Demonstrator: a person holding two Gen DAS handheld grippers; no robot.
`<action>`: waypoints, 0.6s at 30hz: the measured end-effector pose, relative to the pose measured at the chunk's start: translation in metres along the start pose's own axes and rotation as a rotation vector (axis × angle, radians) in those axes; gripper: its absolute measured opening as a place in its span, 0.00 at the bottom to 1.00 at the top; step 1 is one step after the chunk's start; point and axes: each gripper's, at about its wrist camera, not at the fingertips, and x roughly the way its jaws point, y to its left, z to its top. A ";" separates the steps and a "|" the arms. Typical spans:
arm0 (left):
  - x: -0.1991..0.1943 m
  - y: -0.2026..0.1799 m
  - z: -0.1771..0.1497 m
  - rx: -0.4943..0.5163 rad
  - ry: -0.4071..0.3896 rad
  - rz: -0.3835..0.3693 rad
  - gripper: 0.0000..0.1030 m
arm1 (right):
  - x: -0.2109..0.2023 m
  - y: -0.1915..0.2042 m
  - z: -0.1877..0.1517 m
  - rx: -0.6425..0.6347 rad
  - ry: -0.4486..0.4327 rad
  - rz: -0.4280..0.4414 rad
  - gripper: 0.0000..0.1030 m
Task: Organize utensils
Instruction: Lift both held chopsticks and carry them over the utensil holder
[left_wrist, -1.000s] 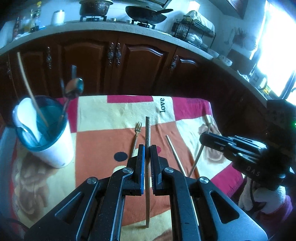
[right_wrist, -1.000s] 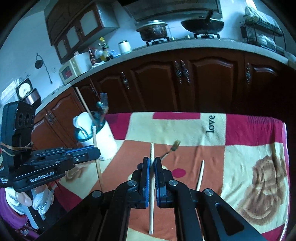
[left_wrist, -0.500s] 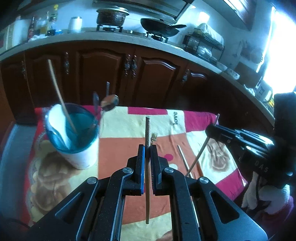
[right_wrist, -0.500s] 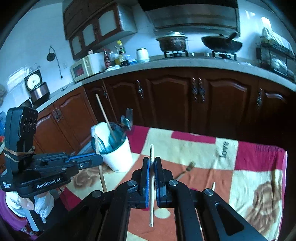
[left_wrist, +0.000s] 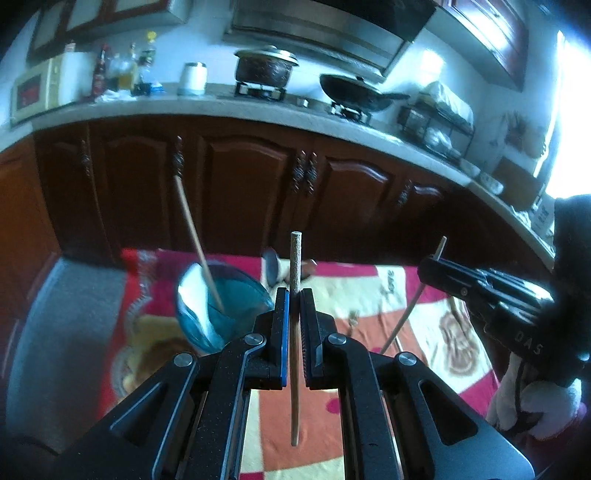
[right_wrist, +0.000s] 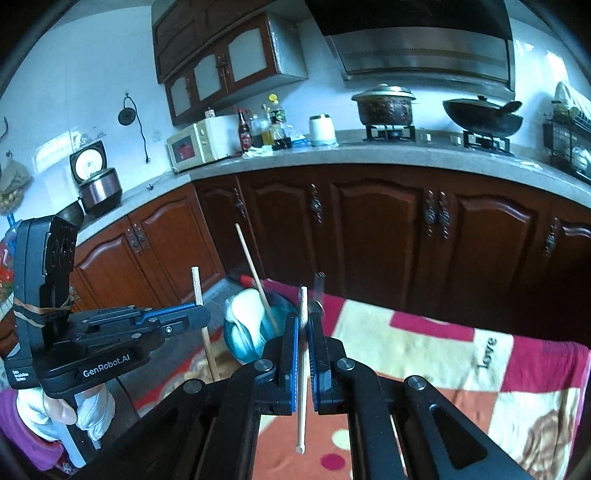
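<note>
Above the blanket (left_wrist: 303, 435), a chopstick (left_wrist: 294, 332) is clamped by each gripper (left_wrist: 293, 295); a possible fork (left_wrist: 354, 316) is seen only from the left wrist.

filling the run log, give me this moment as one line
left gripper: shut on chopstick | right gripper: shut on white chopstick | cup: holds utensils | fork: on cloth

Both chopsticks have been lifted clear of the patchwork cloth (left_wrist: 369, 299): the brown chopstick (left_wrist: 294, 332) in the left gripper (left_wrist: 293, 295) and the pale chopstick (right_wrist: 302, 354) in the right gripper (right_wrist: 303, 321). The blue-rimmed holder (right_wrist: 243, 332) is now seen closer, just beyond the fingertips.
</note>
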 end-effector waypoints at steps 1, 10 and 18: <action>-0.003 0.006 0.006 -0.007 -0.012 0.005 0.04 | 0.001 0.002 0.003 0.000 -0.004 0.004 0.04; -0.012 0.046 0.056 -0.057 -0.105 0.077 0.04 | 0.023 0.026 0.041 -0.010 -0.080 0.030 0.04; 0.006 0.070 0.079 -0.083 -0.165 0.146 0.04 | 0.055 0.035 0.059 -0.007 -0.115 0.021 0.04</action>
